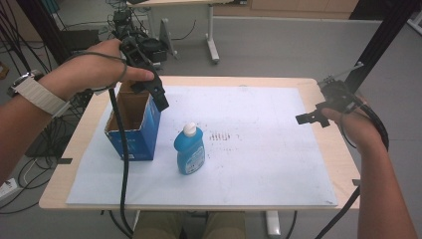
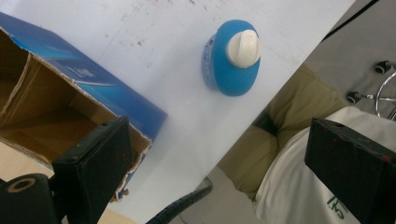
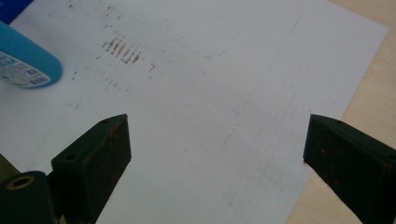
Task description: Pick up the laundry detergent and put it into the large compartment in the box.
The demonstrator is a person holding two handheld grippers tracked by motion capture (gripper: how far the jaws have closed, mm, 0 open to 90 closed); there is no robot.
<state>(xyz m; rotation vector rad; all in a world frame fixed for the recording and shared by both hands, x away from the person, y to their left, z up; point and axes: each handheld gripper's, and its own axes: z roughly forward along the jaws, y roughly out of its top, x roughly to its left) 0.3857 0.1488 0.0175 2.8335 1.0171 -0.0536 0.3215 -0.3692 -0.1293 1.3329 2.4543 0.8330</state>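
Note:
A blue bottle (image 1: 189, 150) with a white cap stands upright on the white sheet (image 1: 259, 149), just right of an open blue cardboard box (image 1: 133, 124). My left gripper (image 1: 158, 94) hovers above the box's right rim, open, with nothing between its jaws. From the left gripper view I look down on the bottle (image 2: 233, 58) and into the box (image 2: 51, 112), which looks empty. My right gripper (image 1: 311, 118) hangs open over the sheet's right edge. In the right gripper view the bottle (image 3: 23, 60) sits at the far left, well away from the jaws.
The wooden table (image 1: 74, 149) shows around the sheet. Brown smudges (image 1: 221, 136) mark the sheet's middle. Cables (image 1: 124, 174) trail from both grippers. Table legs and equipment stand on the floor behind. The person's legs show below the front edge.

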